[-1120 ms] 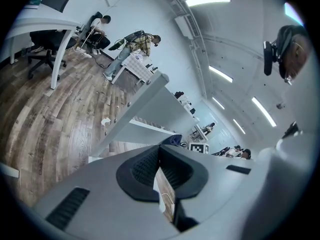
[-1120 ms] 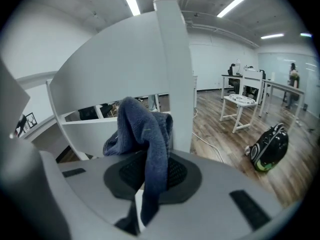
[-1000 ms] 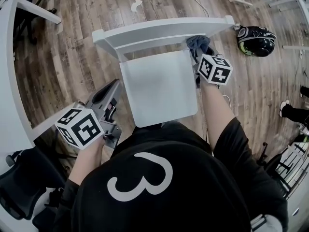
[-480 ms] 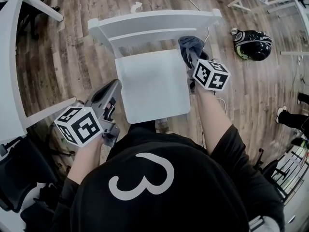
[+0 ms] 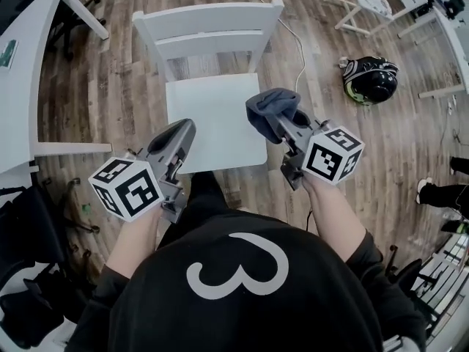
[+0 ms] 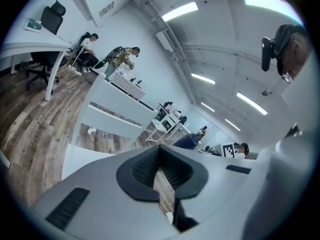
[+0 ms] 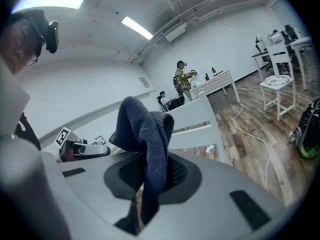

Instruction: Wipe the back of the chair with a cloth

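1. The right tongs are shut tight on the cloth. The cloth sticks up past the tips in a dark blue bunch, so a soft part is free to rub with.
2. In the right gripper view, the cloth is pinched between the two pads of the right tongs. A tail of it hangs down below.
3. The left tongs are shut, or very nearly, with nothing in them. In the left gripper view, only the floor shows through the thin gap in the left tongs. They sit low by the front left of the seat. I think that keeps them out of the way.
4. The white chair stands on the wood floor in front of the person. Its back is on the far side.
5. The cloth is now over the right front side of the seat, well apart from the back.
6. One second ago the cloth was up at the right end of the back's top rail. Half a second ago it was just under that rail. Now it has been pulled away, toward the person. The left tongs have hardly moved.
7. Maybe that end of the back is wiped, or maybe the person is just stepping away. I cannot tell which.
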Available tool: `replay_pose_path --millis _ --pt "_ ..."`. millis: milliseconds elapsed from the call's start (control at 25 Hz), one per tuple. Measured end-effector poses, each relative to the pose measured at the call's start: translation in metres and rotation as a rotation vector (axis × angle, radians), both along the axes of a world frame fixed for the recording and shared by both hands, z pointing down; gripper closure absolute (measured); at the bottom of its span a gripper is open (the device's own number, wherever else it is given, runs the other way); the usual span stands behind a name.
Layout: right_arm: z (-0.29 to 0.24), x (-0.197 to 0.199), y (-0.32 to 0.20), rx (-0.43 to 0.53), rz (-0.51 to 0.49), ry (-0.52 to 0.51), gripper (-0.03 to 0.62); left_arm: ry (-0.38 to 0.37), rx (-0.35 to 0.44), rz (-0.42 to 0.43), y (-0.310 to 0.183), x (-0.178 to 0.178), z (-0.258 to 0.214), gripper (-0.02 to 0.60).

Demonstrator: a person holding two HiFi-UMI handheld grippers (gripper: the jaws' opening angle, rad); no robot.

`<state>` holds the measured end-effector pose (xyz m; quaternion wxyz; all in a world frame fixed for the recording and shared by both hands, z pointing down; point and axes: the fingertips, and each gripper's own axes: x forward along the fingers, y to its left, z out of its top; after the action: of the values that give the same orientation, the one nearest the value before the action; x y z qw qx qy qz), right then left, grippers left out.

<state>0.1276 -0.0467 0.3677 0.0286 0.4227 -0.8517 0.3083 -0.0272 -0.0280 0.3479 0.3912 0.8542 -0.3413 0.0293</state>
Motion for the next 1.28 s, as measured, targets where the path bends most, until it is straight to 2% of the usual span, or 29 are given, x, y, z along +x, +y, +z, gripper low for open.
replay_pose_path --millis 240,440,600,760,1080,1280 --pt "-0.087 0.014 0.097 0.111 -0.083 -0.078 0.543 0.004 0.164 0.052 0.091 0.054 -0.068 0.568" --pt "-0.139 0.016 0.167 0.240 -0.189 -0.036 0.543 -0.003 0.309 0.079 0.151 0.079 -0.123 0.568" --pt "-0.165 0.021 0.213 0.270 -0.275 -0.160 0.543 -0.028 0.358 0.071 0.189 0.088 -0.146 0.568" --pt "-0.189 0.014 0.229 0.244 -0.325 -0.257 0.543 -0.038 0.386 0.074 0.203 0.076 -0.175 0.568" --pt "-0.208 0.019 0.241 0.303 -0.297 -0.234 0.543 -0.046 0.475 0.121 0.217 0.086 -0.208 0.568" --pt "-0.216 0.021 0.251 0.316 -0.307 -0.237 0.543 -0.046 0.494 0.143 0.228 0.095 -0.217 0.568"
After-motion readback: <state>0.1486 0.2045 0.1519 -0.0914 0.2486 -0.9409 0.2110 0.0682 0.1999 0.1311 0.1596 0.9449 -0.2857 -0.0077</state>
